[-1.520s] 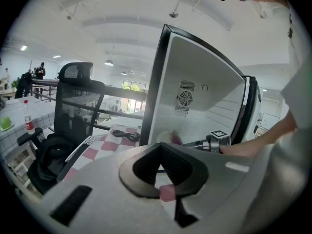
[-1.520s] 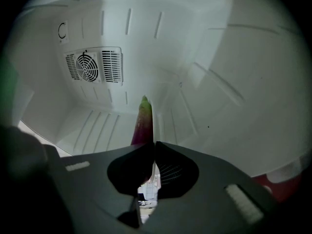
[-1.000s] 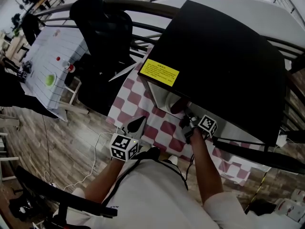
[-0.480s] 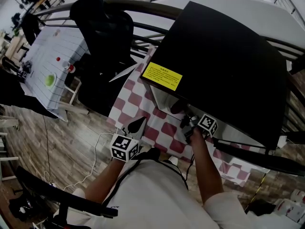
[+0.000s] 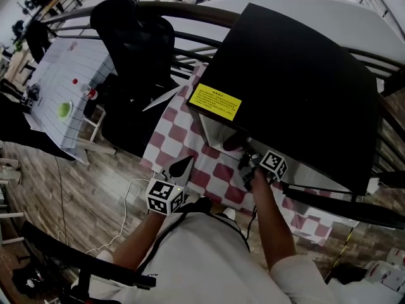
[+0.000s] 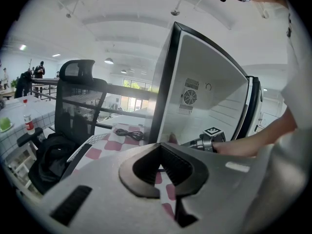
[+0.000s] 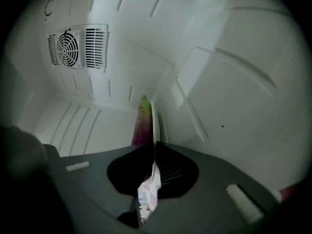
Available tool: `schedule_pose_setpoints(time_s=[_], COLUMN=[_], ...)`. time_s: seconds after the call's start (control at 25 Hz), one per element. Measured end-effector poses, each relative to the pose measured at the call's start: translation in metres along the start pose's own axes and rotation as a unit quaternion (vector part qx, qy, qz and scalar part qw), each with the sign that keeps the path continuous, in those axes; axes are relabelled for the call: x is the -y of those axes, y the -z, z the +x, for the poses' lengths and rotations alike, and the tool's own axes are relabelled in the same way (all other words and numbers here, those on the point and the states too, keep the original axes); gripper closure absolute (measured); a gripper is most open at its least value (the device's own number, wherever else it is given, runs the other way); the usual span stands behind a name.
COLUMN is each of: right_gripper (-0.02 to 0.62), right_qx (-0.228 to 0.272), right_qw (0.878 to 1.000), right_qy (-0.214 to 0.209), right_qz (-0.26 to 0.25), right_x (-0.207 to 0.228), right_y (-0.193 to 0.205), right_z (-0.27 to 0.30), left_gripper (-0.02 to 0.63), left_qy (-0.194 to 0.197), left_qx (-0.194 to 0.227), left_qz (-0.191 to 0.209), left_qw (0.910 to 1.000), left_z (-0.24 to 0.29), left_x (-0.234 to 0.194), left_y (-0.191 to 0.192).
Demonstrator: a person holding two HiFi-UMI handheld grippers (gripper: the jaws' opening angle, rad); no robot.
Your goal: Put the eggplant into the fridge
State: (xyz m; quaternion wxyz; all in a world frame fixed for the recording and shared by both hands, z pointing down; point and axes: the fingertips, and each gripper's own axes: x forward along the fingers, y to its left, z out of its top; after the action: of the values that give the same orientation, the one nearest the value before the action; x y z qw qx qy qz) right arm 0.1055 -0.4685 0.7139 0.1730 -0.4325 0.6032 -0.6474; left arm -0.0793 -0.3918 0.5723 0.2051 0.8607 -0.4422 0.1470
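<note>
Got a slim eggplant [image 7: 142, 123] here: purple along the body, fading to green at the far tip, seen edge-on. Thin white strip [image 7: 153, 121] hugging its 3 o'clock side, no idea what. Lying lengthwise straight out from the jaws, green end aimed at about 12 o'clock in the right gripper view, toward the back wall. Sitting inside the fridge [image 5: 297, 75], the black box with the yellow label [image 5: 214, 101], all white inside. Pinched by the right gripper [image 7: 154, 146], jaws squeezed almost fully together on the near end, with some pale crinkly stuff [image 7: 147, 194] bunched between them. Also inside that white box: a fan grille [image 7: 77, 48] up at 10 o'clock on the back wall. Over at 7 o'clock in the head view, left gripper [image 6: 159, 147] closed up tight with nothing in it, hanging over the red-checked cloth [image 5: 183, 141] just outside the fridge mouth.
</note>
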Motion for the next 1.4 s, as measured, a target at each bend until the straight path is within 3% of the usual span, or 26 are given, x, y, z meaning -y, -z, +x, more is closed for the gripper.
schedule_pose_setpoints(time_s=[0.6, 1.4], right_gripper=[0.572, 0.464], right_qx=[0.006, 0.009], right_qw=[1.0, 1.0], right_qy=[0.017, -0.003], right_qz=[0.007, 0.016], right_x=[0.0003, -0.006], right_y=[-0.0015, -0.0048], right_z=[-0.0008, -0.007], left_gripper=[0.603, 0.603], left_qy=[0.008, 0.012], left_qx=[0.0, 0.005], left_qz=[0.0, 0.002], left_qw=[1.0, 0.9999], left_z=[0.0002, 0.0035], left_x=[-0.0025, 0.0061], left_y=[-0.0015, -0.004])
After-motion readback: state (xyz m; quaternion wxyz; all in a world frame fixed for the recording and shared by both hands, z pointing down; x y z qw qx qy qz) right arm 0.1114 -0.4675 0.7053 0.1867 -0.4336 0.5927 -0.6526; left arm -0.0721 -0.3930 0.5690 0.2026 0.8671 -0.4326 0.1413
